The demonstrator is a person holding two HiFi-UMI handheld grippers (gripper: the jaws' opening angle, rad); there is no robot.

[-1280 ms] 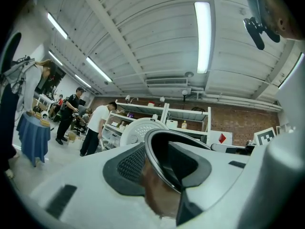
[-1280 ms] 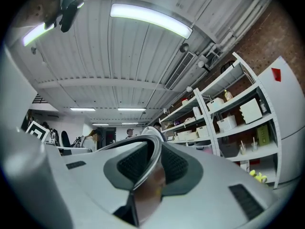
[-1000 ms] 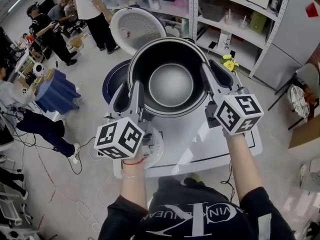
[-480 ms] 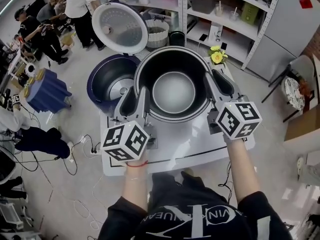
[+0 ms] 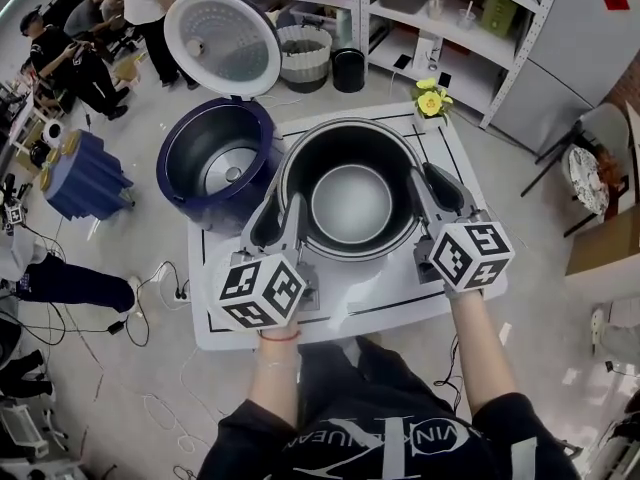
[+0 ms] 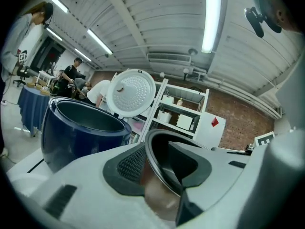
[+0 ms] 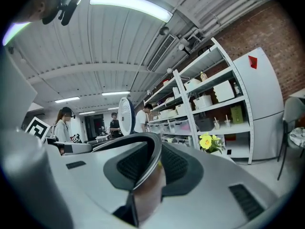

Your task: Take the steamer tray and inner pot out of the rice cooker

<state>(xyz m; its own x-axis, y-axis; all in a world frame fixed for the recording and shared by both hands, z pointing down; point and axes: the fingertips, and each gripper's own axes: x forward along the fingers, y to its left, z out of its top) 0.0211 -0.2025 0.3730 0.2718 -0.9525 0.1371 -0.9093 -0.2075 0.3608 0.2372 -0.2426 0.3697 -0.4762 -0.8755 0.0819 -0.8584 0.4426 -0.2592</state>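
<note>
So both grippers are clamped on the inner pot (image 5: 350, 203), one on each side of its rim. The left gripper (image 5: 283, 218) has the rim at the lower left of the pot and the right gripper (image 5: 430, 183) has it on the right side. In the left gripper view the thin metal wall sits right between the dark ribbed pads (image 6: 128, 168), one outside and one inside the pot. The right gripper view shows the same thing, with the rim pinched in the middle of the frame. In the head view the pot is dead centre of the frame, upright and open side up, with its shiny bottom visible, over the white table (image 5: 400, 298). I honestly can't tell from above whether its base is touching the tabletop. The dark blue rice cooker (image 5: 215, 163) is just left of it, at the table's upper left corner, with no pot in it. Its round white lid (image 5: 222, 43) is flipped open toward the top of the frame. A small yellow flower (image 5: 430, 101) is at the table's far right corner. White shelves (image 5: 450, 28) run along the top of the frame, and a few people (image 5: 60, 48) are standing at the upper left.
</note>
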